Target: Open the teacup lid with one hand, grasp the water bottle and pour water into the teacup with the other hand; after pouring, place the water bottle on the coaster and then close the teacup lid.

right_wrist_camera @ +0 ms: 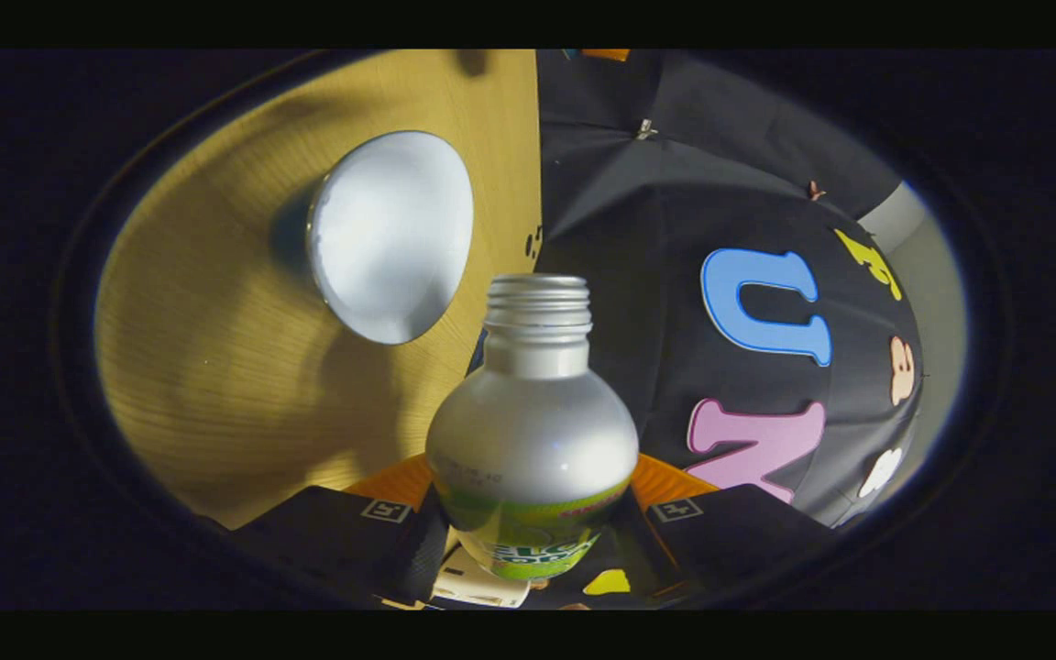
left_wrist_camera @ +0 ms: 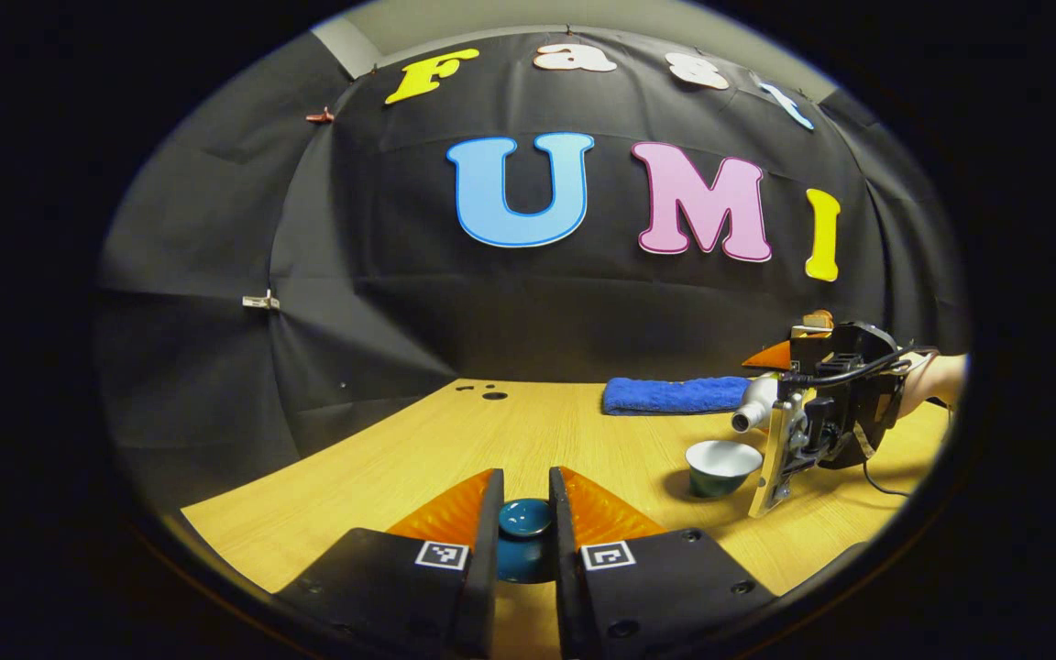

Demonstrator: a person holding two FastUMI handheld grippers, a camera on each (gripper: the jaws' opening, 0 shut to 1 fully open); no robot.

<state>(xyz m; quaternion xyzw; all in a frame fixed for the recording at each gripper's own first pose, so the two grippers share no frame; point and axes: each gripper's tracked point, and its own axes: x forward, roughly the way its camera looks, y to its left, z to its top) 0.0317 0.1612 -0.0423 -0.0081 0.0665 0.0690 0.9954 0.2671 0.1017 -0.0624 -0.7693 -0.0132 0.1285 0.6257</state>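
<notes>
The water bottle (right_wrist_camera: 533, 431) lies tipped nearly level, its long axis running toward the open teacup (left_wrist_camera: 721, 466), uncapped mouth above the rim; no stream is visible. The right gripper (right_wrist_camera: 528, 527) clamps its body. The pouring step seems in hand; next it needs more tilt over the cup. The left gripper (left_wrist_camera: 525, 522) pinches the teacup lid (left_wrist_camera: 525, 519) just above the table (left_wrist_camera: 528, 431).

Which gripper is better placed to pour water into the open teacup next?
Right. The right gripper grips the tilted silver metal bottle, mouth near the open white-lined teacup. The left gripper is occupied with the dark teal lid.
</notes>
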